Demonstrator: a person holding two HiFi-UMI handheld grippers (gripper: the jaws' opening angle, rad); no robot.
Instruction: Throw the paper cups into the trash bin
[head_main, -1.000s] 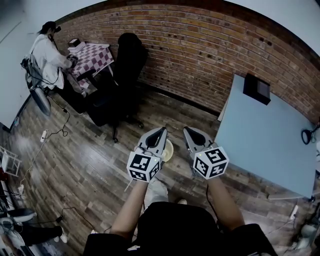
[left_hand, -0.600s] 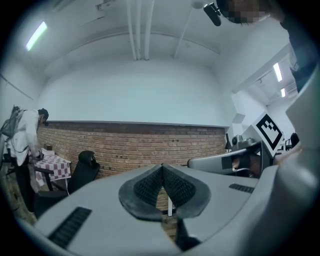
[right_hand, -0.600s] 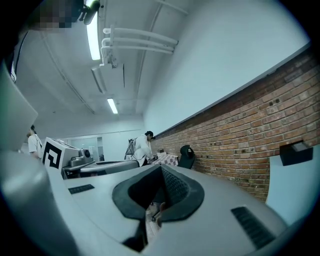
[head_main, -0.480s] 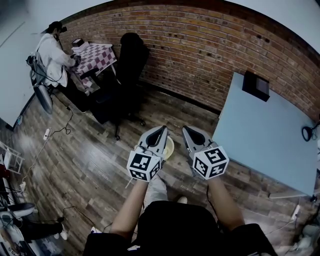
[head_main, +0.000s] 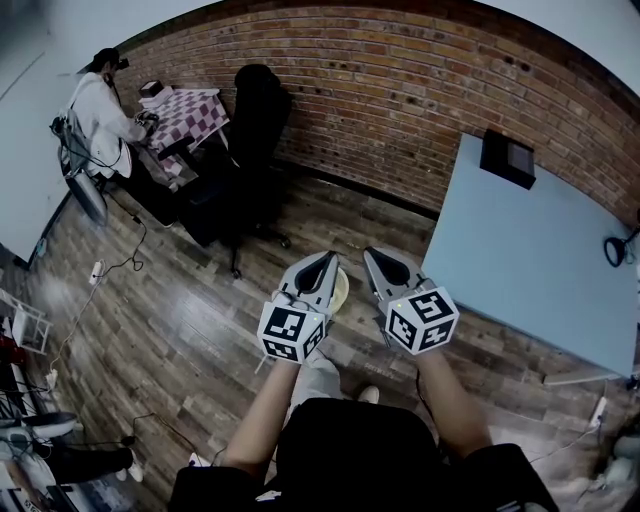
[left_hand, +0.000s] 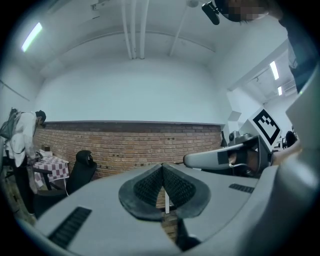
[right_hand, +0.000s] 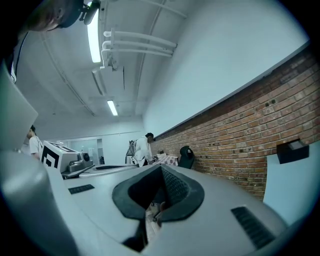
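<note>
My left gripper (head_main: 326, 261) and right gripper (head_main: 372, 256) are held side by side at waist height over the wooden floor, pointing towards the brick wall. Both are shut with nothing between the pads. In the left gripper view the ribbed pads of the left gripper (left_hand: 162, 169) meet, and the right gripper (left_hand: 225, 157) shows beside them. The right gripper view shows the right gripper (right_hand: 161, 170) closed too. A pale yellow round thing (head_main: 340, 292) lies on the floor, half hidden behind the left gripper; I cannot tell what it is. No paper cup or trash bin is clearly in sight.
A grey-blue table (head_main: 530, 260) stands to the right with a black box (head_main: 508, 158) at its far corner. A black office chair (head_main: 255, 130) stands by the brick wall (head_main: 400, 90). At far left a person (head_main: 95, 110) works at a checkered table (head_main: 185, 110). Cables lie on the floor at left.
Both grippers stay shut and side by side. The head view has shifted slightly, so the table and floor sit a little differently in the frame.
</note>
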